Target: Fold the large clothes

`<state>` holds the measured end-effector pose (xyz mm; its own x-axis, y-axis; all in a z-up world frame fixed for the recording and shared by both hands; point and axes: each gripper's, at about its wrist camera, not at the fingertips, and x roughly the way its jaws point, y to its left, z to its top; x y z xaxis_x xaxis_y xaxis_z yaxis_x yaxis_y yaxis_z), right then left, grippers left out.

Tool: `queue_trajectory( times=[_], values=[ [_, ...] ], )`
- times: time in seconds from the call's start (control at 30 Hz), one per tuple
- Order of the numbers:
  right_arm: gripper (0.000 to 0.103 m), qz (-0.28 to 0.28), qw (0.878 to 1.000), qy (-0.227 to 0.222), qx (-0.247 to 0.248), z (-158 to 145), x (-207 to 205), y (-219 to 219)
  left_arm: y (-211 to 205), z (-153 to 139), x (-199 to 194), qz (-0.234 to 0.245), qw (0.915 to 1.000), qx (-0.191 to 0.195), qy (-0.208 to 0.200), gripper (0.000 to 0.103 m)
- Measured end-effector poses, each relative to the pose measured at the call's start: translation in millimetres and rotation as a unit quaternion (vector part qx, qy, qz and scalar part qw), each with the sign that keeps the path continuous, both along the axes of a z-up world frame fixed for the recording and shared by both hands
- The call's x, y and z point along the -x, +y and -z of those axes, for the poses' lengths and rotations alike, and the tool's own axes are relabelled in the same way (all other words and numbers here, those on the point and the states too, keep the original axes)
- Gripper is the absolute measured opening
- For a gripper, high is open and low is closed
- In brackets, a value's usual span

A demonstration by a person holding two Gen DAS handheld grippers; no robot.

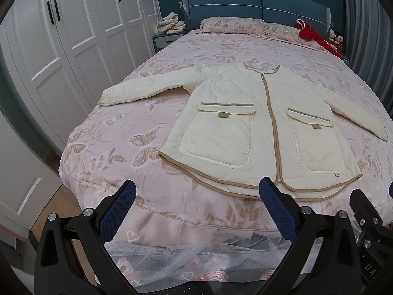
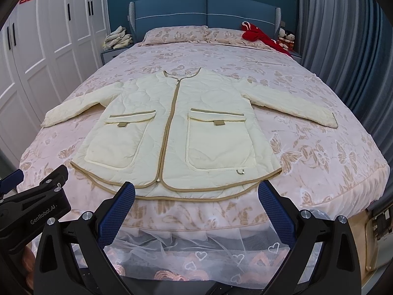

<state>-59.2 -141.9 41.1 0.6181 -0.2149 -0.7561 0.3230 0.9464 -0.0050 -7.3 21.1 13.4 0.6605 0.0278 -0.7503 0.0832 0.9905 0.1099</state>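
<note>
Cream jacket [image 2: 172, 125] spread flat (zipped, apparently) on bed [image 2: 319, 172] for folding; left gripper [image 1: 196, 211] and right gripper [image 2: 196, 211] poised, jaws apart.

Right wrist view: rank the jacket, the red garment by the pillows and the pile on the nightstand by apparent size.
1. Cream jacket, largest by far.
2. Red garment and pile of light clothes: they look alike in size; both lie far from the camera, so no ranking.

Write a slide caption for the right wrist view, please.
Open right gripper faces a cream jacket spread flat on the bed.
</note>
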Motion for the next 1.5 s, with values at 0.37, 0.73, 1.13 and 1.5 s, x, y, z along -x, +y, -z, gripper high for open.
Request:
queue_trajectory(
  times=[0.37, 0.73, 1.13, 1.5],
  values=[
    [0.098, 0.000, 1.000, 0.000, 0.000, 0, 0, 0, 1, 1, 1, 0.000, 1.0000, -0.001, -0.001, 0.098],
    [0.098, -0.001, 1.000, 0.003, -0.001, 2, 0, 2, -2, 4, 3, 0.000, 1.0000, -0.003, 0.004, 0.098],
    [0.098, -0.001, 1.000, 0.004, -0.001, 3, -1, 1, -1, 4, 3, 0.000, 1.0000, -0.002, 0.004, 0.098],
    [0.098, 0.051, 0.997, 0.012, -0.060, 33, -24, -92, 3, 28, -36, -0.002, 0.9991, 0.021, 0.035, 0.098]
  ],
)
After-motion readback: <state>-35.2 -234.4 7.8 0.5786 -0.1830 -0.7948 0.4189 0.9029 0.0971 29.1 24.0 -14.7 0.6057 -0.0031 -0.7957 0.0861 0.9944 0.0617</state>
